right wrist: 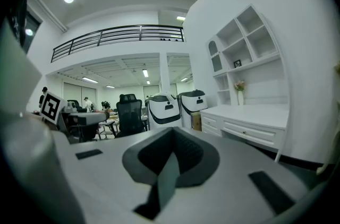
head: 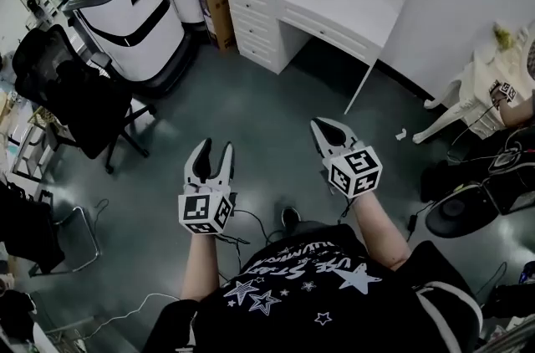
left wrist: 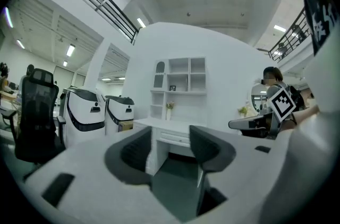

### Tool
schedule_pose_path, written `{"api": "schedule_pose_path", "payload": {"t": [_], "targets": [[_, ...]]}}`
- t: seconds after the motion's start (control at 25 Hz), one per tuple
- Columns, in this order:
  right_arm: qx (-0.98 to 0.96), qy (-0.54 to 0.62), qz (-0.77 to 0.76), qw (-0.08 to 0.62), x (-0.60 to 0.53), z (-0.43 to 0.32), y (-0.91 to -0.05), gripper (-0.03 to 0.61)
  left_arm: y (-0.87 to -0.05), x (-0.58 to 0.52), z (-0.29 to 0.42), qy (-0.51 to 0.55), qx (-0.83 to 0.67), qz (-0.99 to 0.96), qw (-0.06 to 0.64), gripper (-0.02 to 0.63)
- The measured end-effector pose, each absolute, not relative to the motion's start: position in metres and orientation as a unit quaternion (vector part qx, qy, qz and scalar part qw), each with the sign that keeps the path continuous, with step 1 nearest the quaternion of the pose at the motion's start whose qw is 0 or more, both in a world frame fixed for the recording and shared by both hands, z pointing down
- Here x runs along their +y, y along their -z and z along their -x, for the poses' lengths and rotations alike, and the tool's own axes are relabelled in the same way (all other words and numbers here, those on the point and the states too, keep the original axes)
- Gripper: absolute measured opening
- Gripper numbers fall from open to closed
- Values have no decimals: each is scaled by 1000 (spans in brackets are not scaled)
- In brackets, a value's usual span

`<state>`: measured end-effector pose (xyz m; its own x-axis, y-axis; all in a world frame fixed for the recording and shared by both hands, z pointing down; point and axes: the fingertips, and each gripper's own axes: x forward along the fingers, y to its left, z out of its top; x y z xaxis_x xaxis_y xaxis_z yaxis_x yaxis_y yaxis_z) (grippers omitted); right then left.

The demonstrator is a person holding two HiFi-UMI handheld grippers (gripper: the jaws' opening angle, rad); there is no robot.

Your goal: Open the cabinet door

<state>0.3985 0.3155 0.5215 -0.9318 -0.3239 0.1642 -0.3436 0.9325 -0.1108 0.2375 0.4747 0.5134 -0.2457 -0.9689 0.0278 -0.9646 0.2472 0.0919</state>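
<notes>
Two grippers show in the head view, held out over the dark floor (head: 251, 109). The left gripper (head: 214, 149) has its jaws apart with nothing between them, and the right gripper (head: 324, 128) has its jaws pressed together. Ahead of them, well apart, one white desk (head: 334, 0) stands against the wall, with three drawers (head: 251, 29) in a stack on its left side. Beside the desk are one brown box (head: 216, 4) and two white machines (head: 134, 17) with black bands. One black chair (head: 75, 100) stands at the left. In the left gripper view, the two jaws stand open and empty, and the desk shows in the gap between them, far off. One white shelf unit (left wrist: 180, 77) sits on top of the desk, and the cabinet door (left wrist: 159, 75) is the small arched one at its upper left. It looks closed. The two white machines and the black chair are at the left, and the right gripper pokes in from the right side. In the right gripper view, the two jaws are clenched on each other and hold nothing. The desk, the shelf unit and the cabinet door (right wrist: 214, 58) are off to the right, and the two machines stand in the middle.
</notes>
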Motion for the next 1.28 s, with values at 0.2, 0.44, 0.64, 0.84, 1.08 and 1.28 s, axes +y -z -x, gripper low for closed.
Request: {"api": "schedule_pose_path", "payload": {"t": [0.2,0.44,0.64,0.84,1.08,1.28], "targets": [[-981,-68,-172,66,249,-375,-519,6,-495,414,-202,42,-794,-606,4,428],[-979,-82,-174,62,193,-358,-526,6,-502,364,-187,32,-798,-602,16,451],[-976,-102,-181,62,160,-352,-538,6,-522,342,-178,-14,-798,-601,40,451],[-972,-116,-189,71,139,-336,-555,6,-533,319,-151,-16,-794,-605,53,452],[-968,-107,-213,78,95,-305,-559,6,-534,264,-100,-11,-778,-626,47,451],[-955,-115,-260,88,37,-274,-564,6,-537,197,-39,-10,-761,-647,50,451]]}}
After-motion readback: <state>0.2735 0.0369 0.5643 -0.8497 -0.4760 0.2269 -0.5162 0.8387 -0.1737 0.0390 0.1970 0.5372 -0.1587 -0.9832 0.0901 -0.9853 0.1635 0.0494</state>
